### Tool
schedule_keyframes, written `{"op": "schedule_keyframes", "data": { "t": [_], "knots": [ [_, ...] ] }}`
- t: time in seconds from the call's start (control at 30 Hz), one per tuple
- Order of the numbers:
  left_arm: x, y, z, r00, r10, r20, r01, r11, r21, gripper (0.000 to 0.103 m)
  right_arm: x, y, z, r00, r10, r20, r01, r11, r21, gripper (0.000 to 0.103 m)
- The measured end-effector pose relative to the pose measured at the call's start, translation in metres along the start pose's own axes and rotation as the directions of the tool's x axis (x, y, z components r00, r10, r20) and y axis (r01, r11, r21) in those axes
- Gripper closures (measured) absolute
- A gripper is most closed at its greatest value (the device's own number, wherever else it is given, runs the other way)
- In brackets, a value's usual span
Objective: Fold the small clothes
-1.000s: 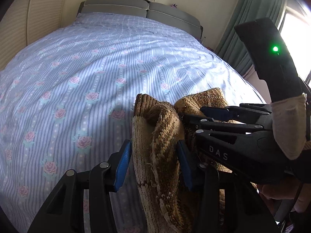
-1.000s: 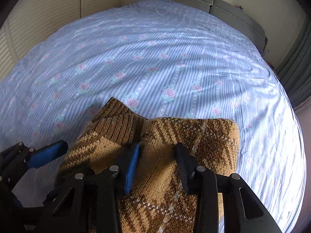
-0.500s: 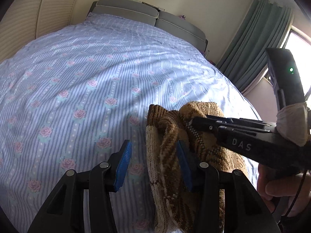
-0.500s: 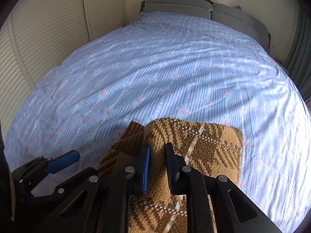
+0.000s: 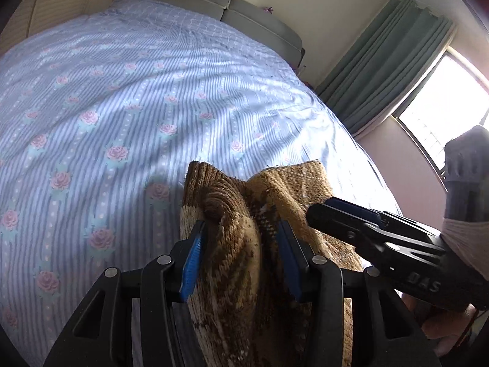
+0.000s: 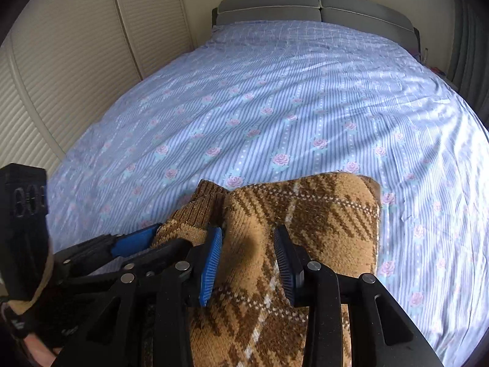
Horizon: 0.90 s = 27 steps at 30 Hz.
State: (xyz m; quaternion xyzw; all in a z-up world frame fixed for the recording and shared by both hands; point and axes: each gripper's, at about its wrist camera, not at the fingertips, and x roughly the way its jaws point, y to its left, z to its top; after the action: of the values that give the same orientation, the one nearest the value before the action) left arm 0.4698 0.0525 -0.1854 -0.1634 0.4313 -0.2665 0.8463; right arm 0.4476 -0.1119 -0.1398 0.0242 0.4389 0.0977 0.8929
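A brown and tan knitted garment [image 5: 244, 244] with a plaid pattern lies bunched at the near edge of the bed; it also shows in the right wrist view [image 6: 299, 214]. My left gripper [image 5: 241, 244] has its blue-padded jaws apart, one on each side of a raised fold of the knit's ribbed part. My right gripper [image 6: 247, 244] is open too, its jaws straddling a fold of the plaid part. The right gripper shows in the left wrist view [image 5: 351, 214], close on the right. The left gripper shows in the right wrist view [image 6: 134, 240], close on the left.
The bed is covered by a blue striped sheet with pink roses [image 6: 275, 107]. A grey headboard [image 6: 314, 9] stands at the far end. Slatted cream doors [image 6: 61, 76] run along the left. Green curtains [image 5: 382, 61] and a bright window [image 5: 443, 98] are on the right.
My right gripper has opened from a tight pinch on the knit. My left gripper has come forward so that its jaws now straddle the ribbed fold. Both views have tilted up a little.
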Motion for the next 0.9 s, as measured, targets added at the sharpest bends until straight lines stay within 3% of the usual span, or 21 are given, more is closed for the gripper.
{"op": "schedule_keyframes", "data": {
  "t": [0.2,0.27,0.43,0.77,0.9],
  "knots": [
    [0.009,0.005,0.007,0.998,-0.062,-0.004,0.061,0.998,-0.032,0.076,-0.002,-0.021,-0.001,1.0,-0.011,0.002,0.011,1.0,0.018,0.066],
    [0.004,0.003,0.008,0.999,-0.035,0.023,0.036,0.999,-0.027,0.085,-0.001,-0.029,0.0,1.0,-0.014,0.01,0.014,0.999,0.037,0.066],
    [-0.016,0.003,0.014,0.994,0.023,0.108,-0.021,1.0,-0.012,0.085,0.001,-0.034,0.003,1.0,-0.018,0.018,0.017,0.999,0.05,0.066],
    [-0.003,0.02,0.007,0.99,0.13,0.06,-0.13,0.991,-0.019,0.085,0.008,-0.006,0.008,0.999,0.002,-0.039,-0.002,1.0,-0.013,0.066],
    [-0.017,0.02,0.005,0.985,0.164,0.061,-0.164,0.986,-0.011,0.084,0.021,0.017,0.011,0.996,-0.038,-0.081,0.031,0.996,-0.084,0.066]
  ]
}}
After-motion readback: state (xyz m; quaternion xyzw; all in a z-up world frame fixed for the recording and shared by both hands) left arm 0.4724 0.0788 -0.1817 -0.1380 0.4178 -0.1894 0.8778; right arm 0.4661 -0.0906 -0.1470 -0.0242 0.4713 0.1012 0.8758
